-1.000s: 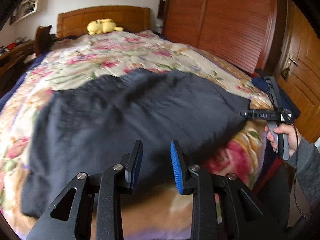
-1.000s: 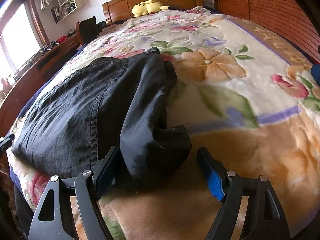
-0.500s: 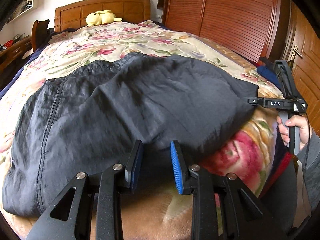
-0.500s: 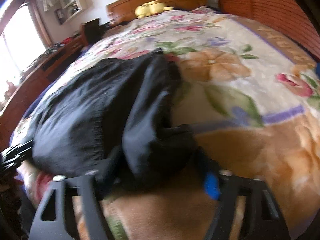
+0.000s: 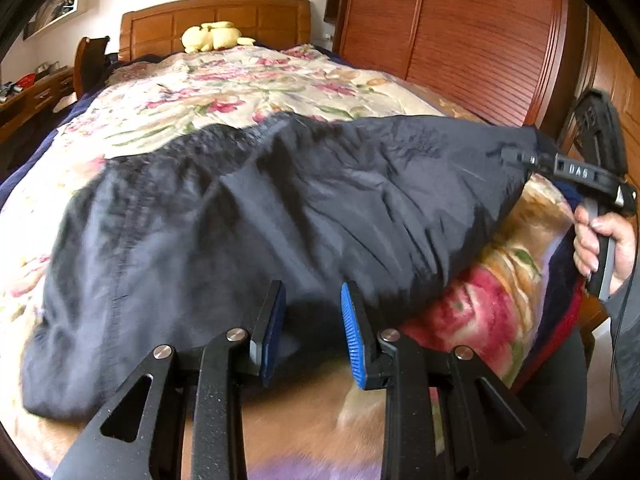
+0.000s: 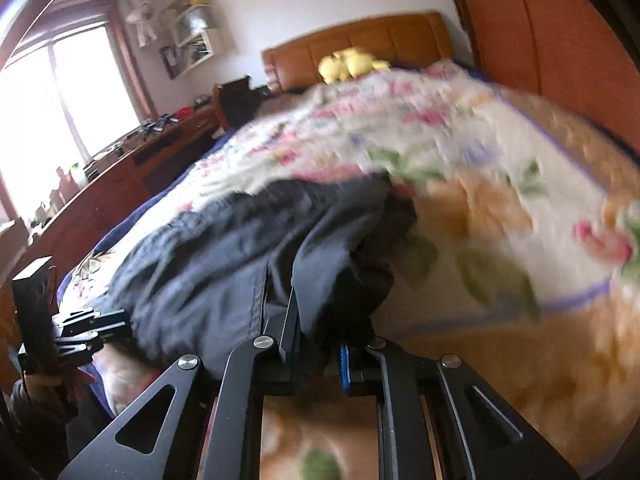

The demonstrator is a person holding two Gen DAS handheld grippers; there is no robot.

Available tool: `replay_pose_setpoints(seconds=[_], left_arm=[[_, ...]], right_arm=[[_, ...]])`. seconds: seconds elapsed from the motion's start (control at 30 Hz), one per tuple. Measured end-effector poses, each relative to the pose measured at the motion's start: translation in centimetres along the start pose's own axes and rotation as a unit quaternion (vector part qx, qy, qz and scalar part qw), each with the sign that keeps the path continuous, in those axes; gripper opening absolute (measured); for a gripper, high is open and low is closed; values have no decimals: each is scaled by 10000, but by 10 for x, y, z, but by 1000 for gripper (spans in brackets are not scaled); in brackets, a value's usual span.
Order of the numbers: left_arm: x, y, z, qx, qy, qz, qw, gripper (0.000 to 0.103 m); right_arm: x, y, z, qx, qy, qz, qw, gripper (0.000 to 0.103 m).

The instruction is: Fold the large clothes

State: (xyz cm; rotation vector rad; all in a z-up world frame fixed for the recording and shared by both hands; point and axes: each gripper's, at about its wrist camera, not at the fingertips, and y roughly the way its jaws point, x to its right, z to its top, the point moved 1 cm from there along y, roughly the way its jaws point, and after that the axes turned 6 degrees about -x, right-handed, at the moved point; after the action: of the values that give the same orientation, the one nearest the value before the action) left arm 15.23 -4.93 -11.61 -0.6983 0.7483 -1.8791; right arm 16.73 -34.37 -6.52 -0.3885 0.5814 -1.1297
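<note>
Dark navy fabric fills the left wrist view: one large garment point(image 5: 260, 216), apparently trousers or a jacket, spread across the near end of a floral bedspread point(image 5: 224, 80). The left gripper point(image 5: 312, 324) sits at the garment's near hem with its two blue pads parted, cloth lying in the gap; whether the pads actually press it cannot be told. At the far right, the right gripper point(image 5: 516, 156) is clamped on the garment's corner, lifted clear of the bed, with a hand point(image 5: 604, 244) on its handle. One yellow plush toy point(image 5: 212, 36) rests by the single wooden headboard point(image 5: 216, 20), with a slatted wardrobe point(image 5: 460, 40) alongside.

The right wrist view is motion-blurred. Here the right gripper point(image 6: 316, 336) has just been closing, and its fingers are pinched tight on a bunched fold of the garment point(image 6: 240, 248), which drapes away toward the left gripper point(image 6: 86, 326).

The main risk, I judge, is uneven holding: if the left pads are not gripping, lifting on the right alone would drag the cloth askew and crumple the fold. The right pinch also takes only a thick bunch, which could slip out under tension.
</note>
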Motion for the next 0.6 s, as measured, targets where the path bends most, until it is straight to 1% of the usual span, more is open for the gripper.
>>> replay_pose_setpoints(seconds=[0.17,0.3,0.4,0.47,0.53,0.6], left_arm=[[-35,-39,-11,295,-255,121,9992,30],[-67,-63,-24,387,-464,332,9976,30],[-90,-78,-35,446,-651,498,9956,30],[-105,-88,-44,513,-816,720,9927,30],[-117,-97,-53,564,-948,906,9898,30],[-130,-106,-62,606,-1061,996,9875,30]], right_arm=[[-61,-19,33,339,-661,129,9972,10],[-128,-16,59,416,-1366,342,9892,8],[-177,-5,72,410,-1804,623,9808,7],[-209,5,79,401,-2057,855,9741,7],[-244,15,82,384,-2259,1130,9668,7],[-272,24,80,341,-2429,1412,9591,7]])
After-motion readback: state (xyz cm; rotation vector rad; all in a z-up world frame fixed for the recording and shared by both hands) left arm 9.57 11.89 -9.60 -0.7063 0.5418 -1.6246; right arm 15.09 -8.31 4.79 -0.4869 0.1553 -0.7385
